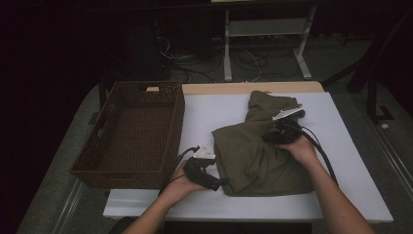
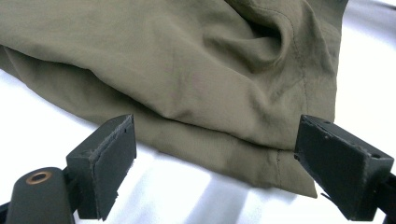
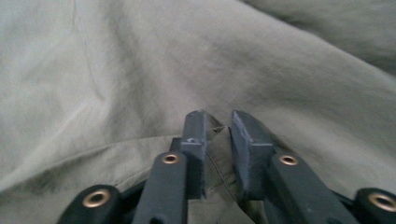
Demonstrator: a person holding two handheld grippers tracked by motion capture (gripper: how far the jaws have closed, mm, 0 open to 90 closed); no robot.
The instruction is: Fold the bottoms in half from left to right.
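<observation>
Left gripper: at the near edge of the white table, jaws spread wide and lying level, gripping nothing. Just ahead of them lies the folded hem corner of the olive-green garment, untouched, its edge running between the two pads.

Right gripper: jaws drawn nearly together, pinching a small fold of the same garment (a stitched seam shows between the pads). Cloth spreads out on every side of this claw.

Wicker basket: brown, rectangular, beyond the left gripper on its outer side, well apart from the garment.
</observation>
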